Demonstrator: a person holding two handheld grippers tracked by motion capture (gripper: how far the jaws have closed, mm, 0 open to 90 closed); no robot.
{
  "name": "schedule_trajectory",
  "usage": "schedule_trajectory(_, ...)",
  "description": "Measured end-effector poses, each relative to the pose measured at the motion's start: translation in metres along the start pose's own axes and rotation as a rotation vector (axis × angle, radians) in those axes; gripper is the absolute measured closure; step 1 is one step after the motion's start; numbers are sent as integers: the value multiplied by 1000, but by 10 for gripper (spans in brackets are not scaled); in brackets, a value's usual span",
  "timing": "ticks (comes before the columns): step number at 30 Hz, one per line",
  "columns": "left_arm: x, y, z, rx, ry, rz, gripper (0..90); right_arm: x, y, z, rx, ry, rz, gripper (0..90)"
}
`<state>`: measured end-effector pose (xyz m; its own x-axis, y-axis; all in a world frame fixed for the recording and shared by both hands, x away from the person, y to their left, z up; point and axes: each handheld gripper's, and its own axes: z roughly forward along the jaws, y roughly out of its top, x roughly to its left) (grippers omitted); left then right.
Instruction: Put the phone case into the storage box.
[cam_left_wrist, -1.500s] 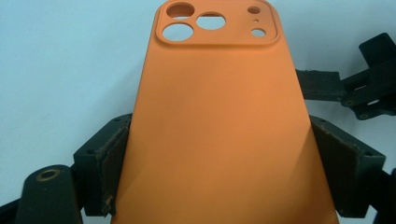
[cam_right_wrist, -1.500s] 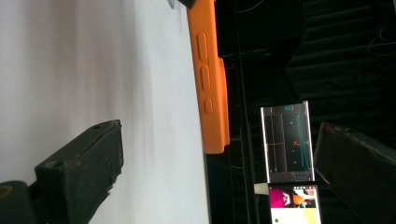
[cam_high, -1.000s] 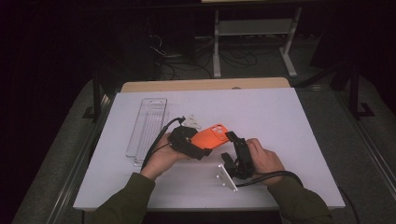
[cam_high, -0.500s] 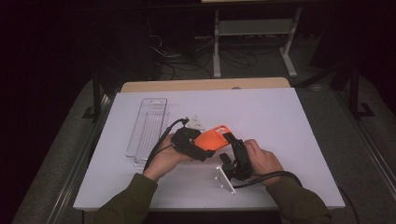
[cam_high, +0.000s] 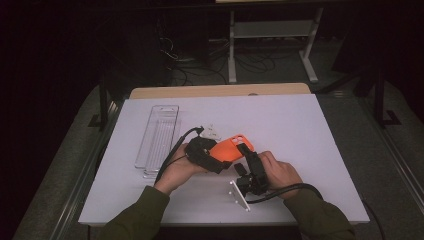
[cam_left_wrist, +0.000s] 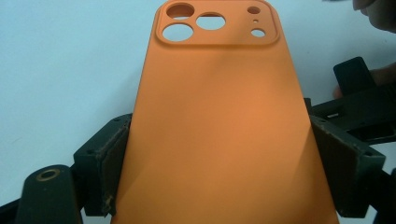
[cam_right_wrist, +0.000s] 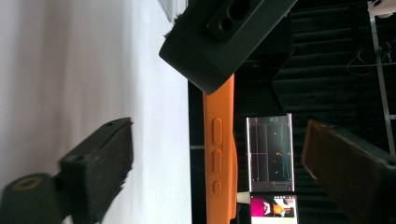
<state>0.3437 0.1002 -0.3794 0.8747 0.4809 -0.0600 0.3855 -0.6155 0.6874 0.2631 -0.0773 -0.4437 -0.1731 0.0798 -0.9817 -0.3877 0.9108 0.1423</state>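
High view: left gripper (cam_high: 226, 156) is holding the orange phone case (cam_high: 231, 148) above the white table (cam_high: 300, 135); right gripper (cam_high: 248, 151) is nearing its end.
Left gripper view: jaws are clamping the case's long edges; keeping it level is best.
Right gripper view: jaws are standing spread around the case's button edge; centring before closing seems wise.

An orange phone case (cam_left_wrist: 219, 126), camera cutouts at its far end, sits clamped flat by its long edges above the white table.
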Motion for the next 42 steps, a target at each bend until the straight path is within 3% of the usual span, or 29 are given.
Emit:
schedule_trajectory(29,-3,0,2,3,-19,12,156,3,4,-3,-14,22,-55,449)
schedule_trajectory(42,-6,1,5,12,-31,19,156,4,4,-4,-18,15,-67,541)
